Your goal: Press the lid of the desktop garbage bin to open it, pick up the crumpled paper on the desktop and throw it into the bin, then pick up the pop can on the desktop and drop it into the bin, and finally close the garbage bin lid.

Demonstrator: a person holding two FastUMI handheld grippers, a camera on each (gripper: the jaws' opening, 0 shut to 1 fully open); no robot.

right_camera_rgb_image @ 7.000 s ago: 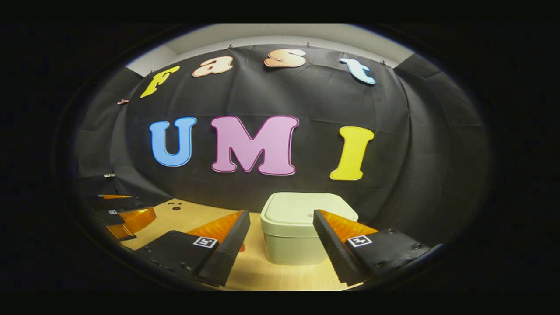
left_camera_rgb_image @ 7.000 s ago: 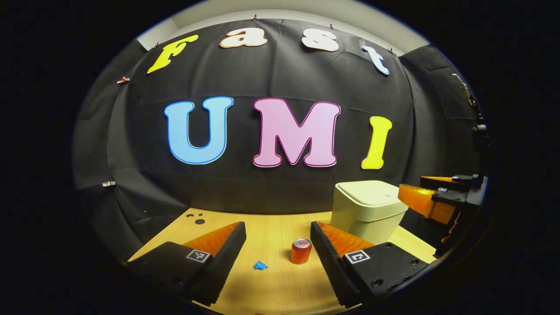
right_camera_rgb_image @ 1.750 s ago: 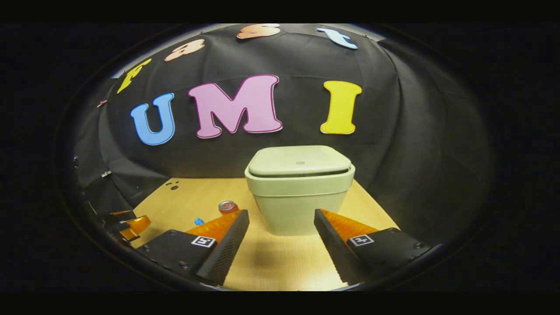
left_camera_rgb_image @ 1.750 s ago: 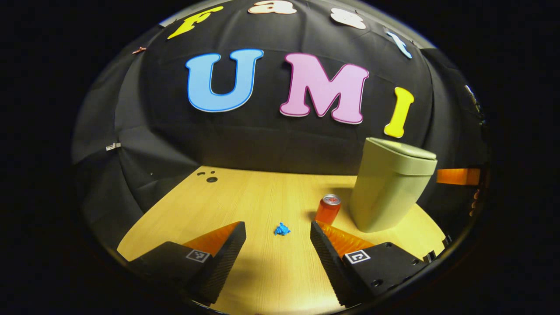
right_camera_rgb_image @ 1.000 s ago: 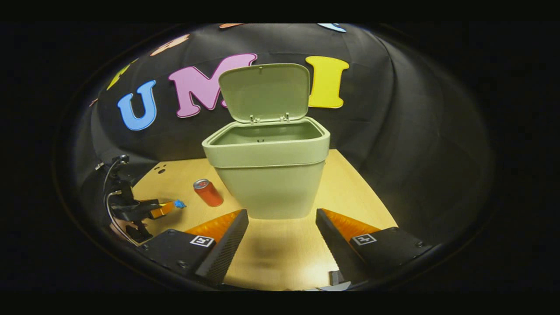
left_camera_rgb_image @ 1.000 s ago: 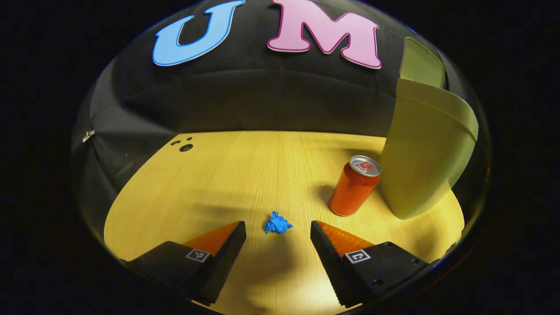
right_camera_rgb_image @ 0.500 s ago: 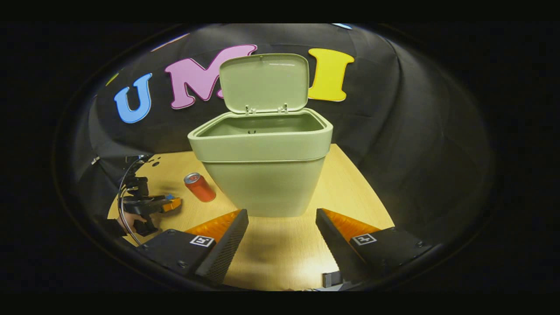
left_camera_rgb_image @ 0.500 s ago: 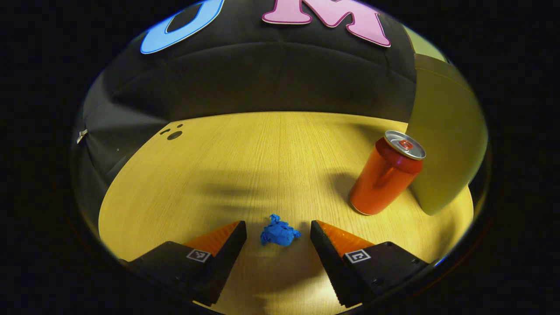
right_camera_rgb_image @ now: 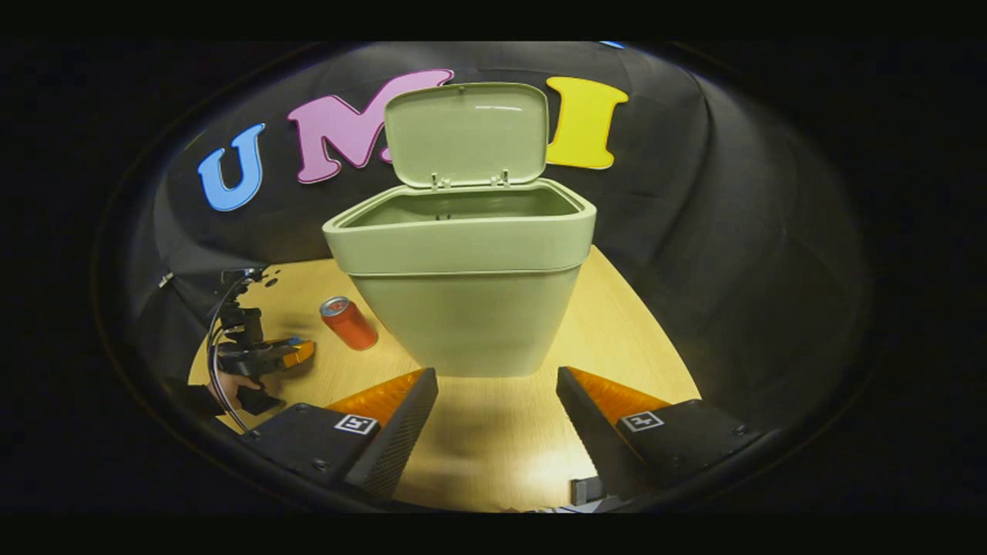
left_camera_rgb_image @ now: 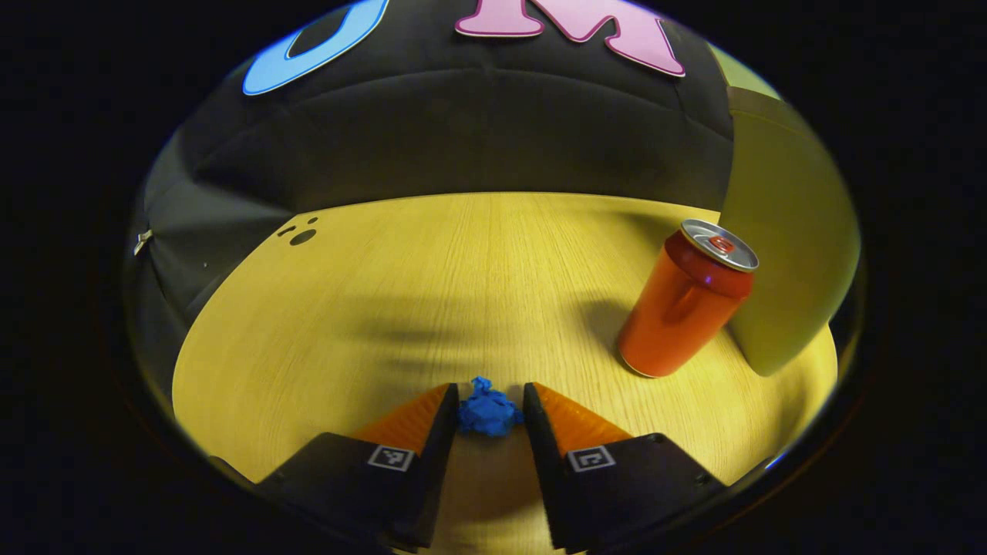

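Pale wood-grain worktop (left_camera_rgb_image: 432, 285) ran back to the black cloth wall (left_camera_rgb_image: 478, 131) of the booth, with a few small dark holes (left_camera_rgb_image: 301, 235) near its far left corner.

Left tongs (left_camera_rgb_image: 489, 401): I had them low over the worktop, narrowed until both fingers pressed the sides of the crumpled blue paper (left_camera_rgb_image: 487, 411). The paper sat at the fingertips, still resting on the wood as far as I could tell. In the right gripper view the left tongs (right_camera_rgb_image: 297, 348) showed small and far off to the left, a hand (right_camera_rgb_image: 231, 383) gripping the handle below them; the paper was too small to make out there.

Orange-red pop can (left_camera_rgb_image: 685, 301) stood upright to the right of the paper, well apart from it, silver top up. It stood just beside the green bin (left_camera_rgb_image: 794, 231); I could not tell whether they touched. In the right gripper view the pop can (right_camera_rgb_image: 348, 322) stood near the bin's left side.

Right tongs (right_camera_rgb_image: 497, 389): wide open, holding nothing, hovering in front of the bin (right_camera_rgb_image: 463, 301), apart from it. The bin's lid (right_camera_rgb_image: 465, 135) stood raised at the back hinge, the inside open to view; what I could see of it looked bare.
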